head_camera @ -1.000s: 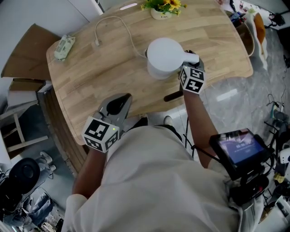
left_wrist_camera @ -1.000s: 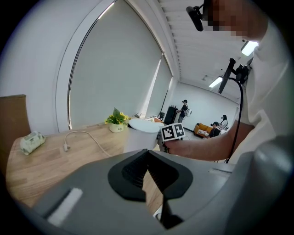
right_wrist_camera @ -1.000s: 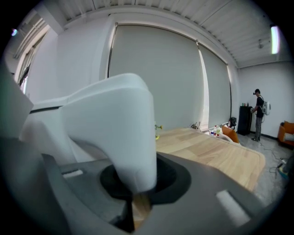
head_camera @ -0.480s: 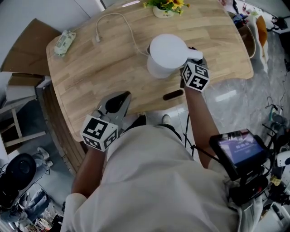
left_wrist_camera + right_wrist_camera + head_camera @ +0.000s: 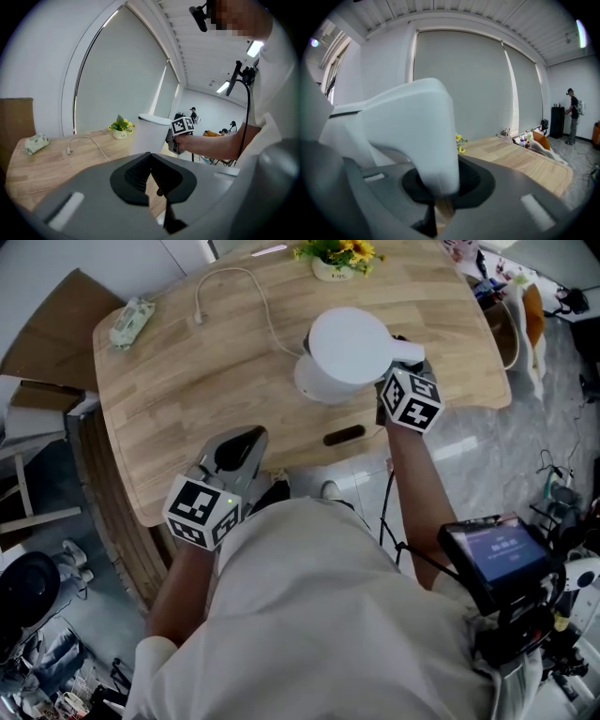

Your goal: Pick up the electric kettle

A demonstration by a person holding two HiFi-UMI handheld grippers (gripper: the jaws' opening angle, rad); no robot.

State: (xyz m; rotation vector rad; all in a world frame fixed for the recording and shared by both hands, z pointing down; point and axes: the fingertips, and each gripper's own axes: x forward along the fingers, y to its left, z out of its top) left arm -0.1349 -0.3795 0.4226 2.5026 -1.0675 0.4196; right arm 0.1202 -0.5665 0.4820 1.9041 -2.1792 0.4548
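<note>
Smooth white kettle (image 5: 345, 348), handle (image 5: 433, 136) in right hand-held gripper (image 5: 401, 362); left hand-held gripper (image 5: 239, 448) closed, empty

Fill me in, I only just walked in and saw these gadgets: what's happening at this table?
A person stands at a wooden table with a gripper in each hand. The right gripper is clamped on the handle of a white electric kettle, and a cord trails from it across the tabletop. The left gripper is shut and empty, held by the table's near edge. Whether the kettle is clear of the table can't be made out.
</note>
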